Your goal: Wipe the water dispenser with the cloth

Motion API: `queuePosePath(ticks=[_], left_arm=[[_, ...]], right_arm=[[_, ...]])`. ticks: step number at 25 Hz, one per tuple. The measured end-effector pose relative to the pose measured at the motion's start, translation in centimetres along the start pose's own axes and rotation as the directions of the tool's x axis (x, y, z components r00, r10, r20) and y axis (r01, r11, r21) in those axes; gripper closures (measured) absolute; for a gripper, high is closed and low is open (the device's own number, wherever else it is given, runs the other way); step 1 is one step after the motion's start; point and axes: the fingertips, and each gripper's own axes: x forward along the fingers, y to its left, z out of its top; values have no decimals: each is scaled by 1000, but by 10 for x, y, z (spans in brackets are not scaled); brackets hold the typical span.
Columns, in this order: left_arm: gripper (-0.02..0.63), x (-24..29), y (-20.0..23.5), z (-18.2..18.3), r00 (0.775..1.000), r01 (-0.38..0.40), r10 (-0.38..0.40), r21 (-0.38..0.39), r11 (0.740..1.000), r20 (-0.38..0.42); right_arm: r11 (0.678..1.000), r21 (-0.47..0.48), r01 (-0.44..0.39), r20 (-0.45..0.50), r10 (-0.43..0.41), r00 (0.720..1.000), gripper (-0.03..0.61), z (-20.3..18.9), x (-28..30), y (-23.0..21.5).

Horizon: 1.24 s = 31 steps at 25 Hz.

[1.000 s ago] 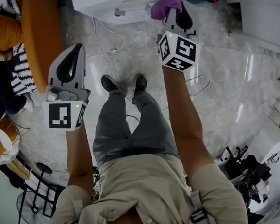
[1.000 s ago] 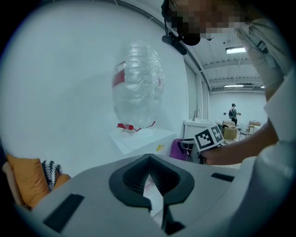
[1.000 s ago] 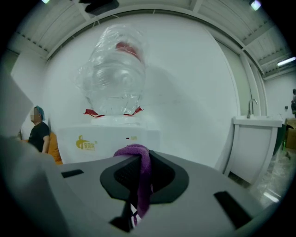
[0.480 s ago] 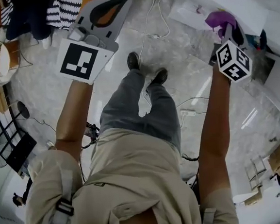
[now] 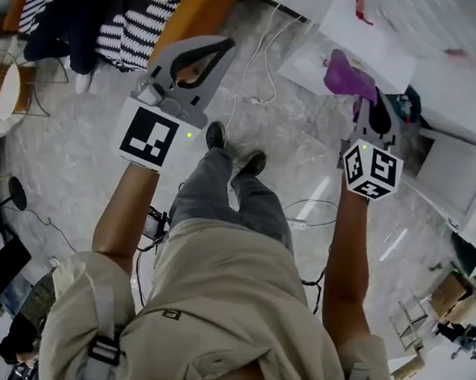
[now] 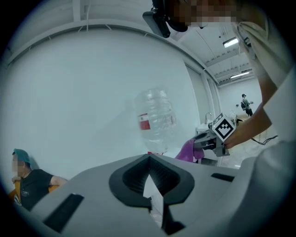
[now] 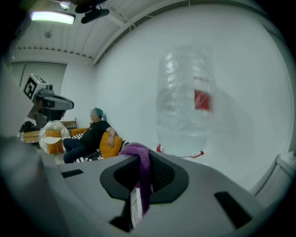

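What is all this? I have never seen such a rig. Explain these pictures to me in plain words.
There is no robot here: a person holds a two-jaw gripper in each hand. The head view comes from a camera on the person's head, looking down at the legs, the floor and both tools. The other two views come from a camera riding on each gripper, looking along its jaws. The right gripper is shut on a purple cloth, close to the white dispenser with its clear bottle. The left gripper is shut and empty. There is no table, only the floor.
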Motion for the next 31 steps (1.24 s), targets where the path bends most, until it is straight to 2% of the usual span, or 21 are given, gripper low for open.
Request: queuePosePath(ticks=[6,12,23,31], left_arm=[[598,-49,-23,46,998,5,-4,-7,1000,60],[598,-86,-59,79,994,44,-47,34,998,99],[598,-117,-136,124,970,149,-167,114,982,174],[598,-138,-184,138,968,174,-189,100,980,166]], right_arm=[[998,-43,-49,109,54,993,540,74,-93,27],[997,-50,-53,163,61,985,541,120,-175,30],[1000,-13,-21,207,24,978,540,149,-270,13],[1000,29,6,184,-12,983,540,144,-324,-17]])
